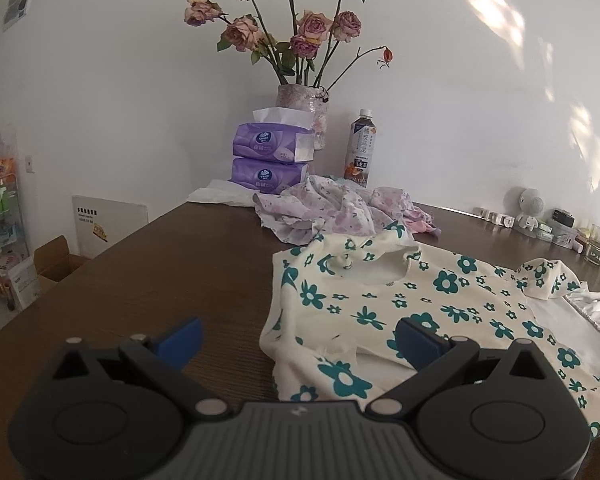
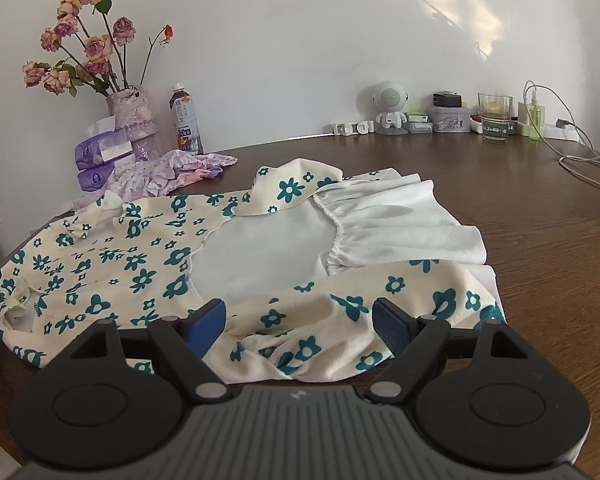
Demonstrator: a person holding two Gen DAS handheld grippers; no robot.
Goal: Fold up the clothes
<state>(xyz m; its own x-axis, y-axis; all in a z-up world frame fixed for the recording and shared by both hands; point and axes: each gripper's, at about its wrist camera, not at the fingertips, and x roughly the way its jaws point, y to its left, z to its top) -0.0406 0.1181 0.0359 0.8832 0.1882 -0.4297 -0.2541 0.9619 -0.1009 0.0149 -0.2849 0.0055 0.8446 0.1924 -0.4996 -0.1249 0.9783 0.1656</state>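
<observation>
A cream dress (image 2: 148,264) with teal flowers lies spread on the brown table (image 2: 540,248), its white skirt (image 2: 400,224) to the right and its neck end to the left. A near strip of it is already turned over the white lining, so the folding seems to be at an early step. The left gripper (image 1: 298,340) is spread wide and holds nothing; it hangs over the near left edge of the dress. The right gripper (image 2: 298,324) is also spread and empty, low over the near flowered fold. A second, lilac garment (image 1: 332,208) waits crumpled at the far side, near the tissue packs (image 1: 270,160). The next move probably asks each gripper to pinch an edge and carry it across evenly, without dragging the cloth.
</observation>
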